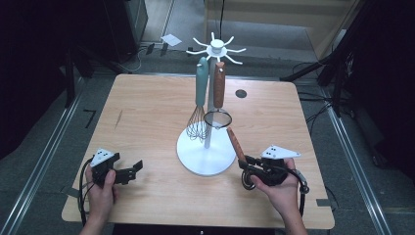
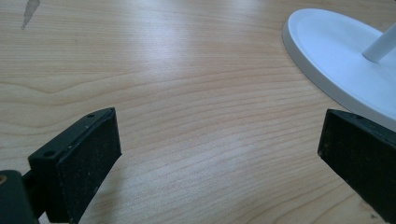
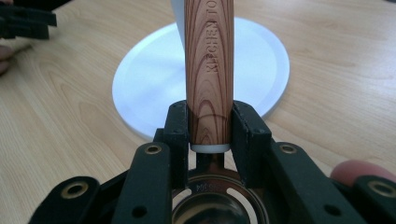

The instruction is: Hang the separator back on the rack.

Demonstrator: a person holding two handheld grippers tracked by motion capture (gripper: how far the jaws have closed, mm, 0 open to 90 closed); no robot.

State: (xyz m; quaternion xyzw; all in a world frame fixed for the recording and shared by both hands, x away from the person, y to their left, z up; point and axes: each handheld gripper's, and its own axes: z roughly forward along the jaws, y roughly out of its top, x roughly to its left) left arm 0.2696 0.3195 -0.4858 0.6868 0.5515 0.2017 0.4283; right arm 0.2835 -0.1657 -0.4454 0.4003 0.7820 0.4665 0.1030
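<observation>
Standing on the pale wooden bench [image 1: 147, 112] is a white round-based utensil stand [image 1: 205, 155] with hooks on top, carrying a teal-handled wire whisk [image 1: 200, 93] and a brown wood-handled mesh strainer [image 1: 218, 100]. Near its base, the right claw [image 3: 210, 126] clamps a wood-grain-handled metal utensil [image 3: 208, 70] just above the white collar; the handle's long axis tilts up and away toward the stand. The left claw [image 2: 219, 163] is spread wide over bare wood, beside the base.
</observation>
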